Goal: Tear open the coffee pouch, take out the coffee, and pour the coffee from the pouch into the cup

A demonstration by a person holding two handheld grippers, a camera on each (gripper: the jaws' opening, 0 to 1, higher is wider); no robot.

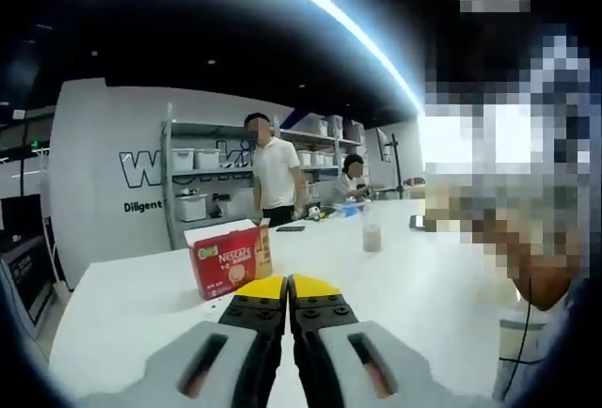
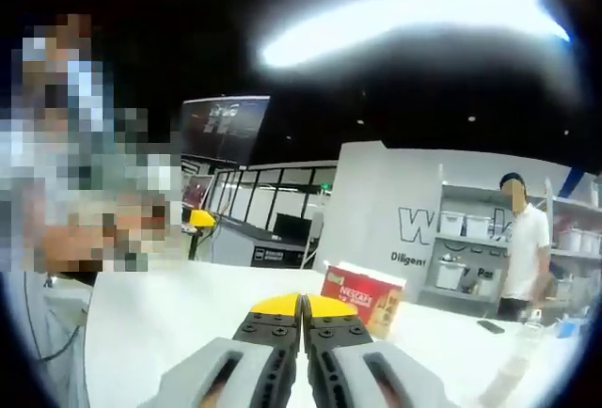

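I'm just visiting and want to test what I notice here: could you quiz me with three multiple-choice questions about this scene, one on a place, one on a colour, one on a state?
1. Where does the Nescafe box stand?
A. on the white table
B. on a shelf
C. on the floor

2. What colour are the tips of the left gripper?
A. green
B. yellow
C. blue

3. How do the right gripper jaws stand?
A. wide apart
B. closed on a cup
C. closed together, holding nothing

Answers:
1 A, the box rests on the tabletop.
2 B, both tips are yellow.
3 C, the tips meet with nothing between.
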